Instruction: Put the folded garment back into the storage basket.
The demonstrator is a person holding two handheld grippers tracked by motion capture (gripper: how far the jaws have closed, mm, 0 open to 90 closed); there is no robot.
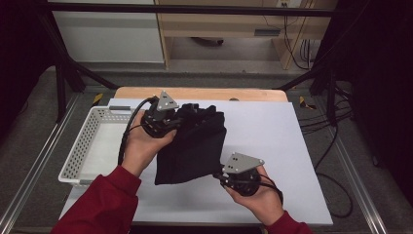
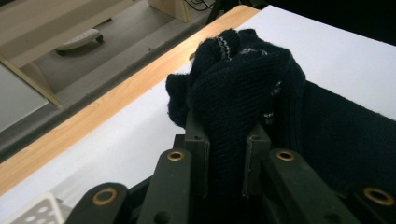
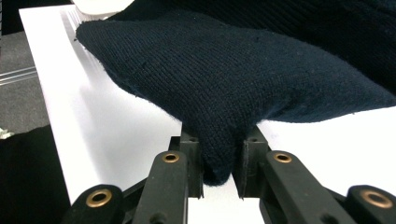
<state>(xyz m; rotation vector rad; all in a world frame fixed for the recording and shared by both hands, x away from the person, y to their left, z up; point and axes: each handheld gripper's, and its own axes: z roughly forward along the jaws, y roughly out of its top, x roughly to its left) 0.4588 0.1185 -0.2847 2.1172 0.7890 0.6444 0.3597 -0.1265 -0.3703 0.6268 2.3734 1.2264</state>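
- The dark knit cloth (image 1: 195,146) is bunched between both pairs of jaws, above the white sheet (image 1: 272,141).
- Left gripper (image 2: 225,140): jaws clamped on a bundled fold.
- Right gripper (image 3: 219,158): jaws pinching a corner.
- Basket (image 1: 85,146) beside the left gripper.

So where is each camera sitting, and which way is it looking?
High view: above the person's side, looking forward and down at the white table; red-sleeved forearms, hands, left gripper, right gripper.
Left gripper view: rides that gripper, looking along its jaws at the bunched dark navy knitted cloth.
Right gripper view: rides that gripper, jaws pinching a corner.
All share the cloth.
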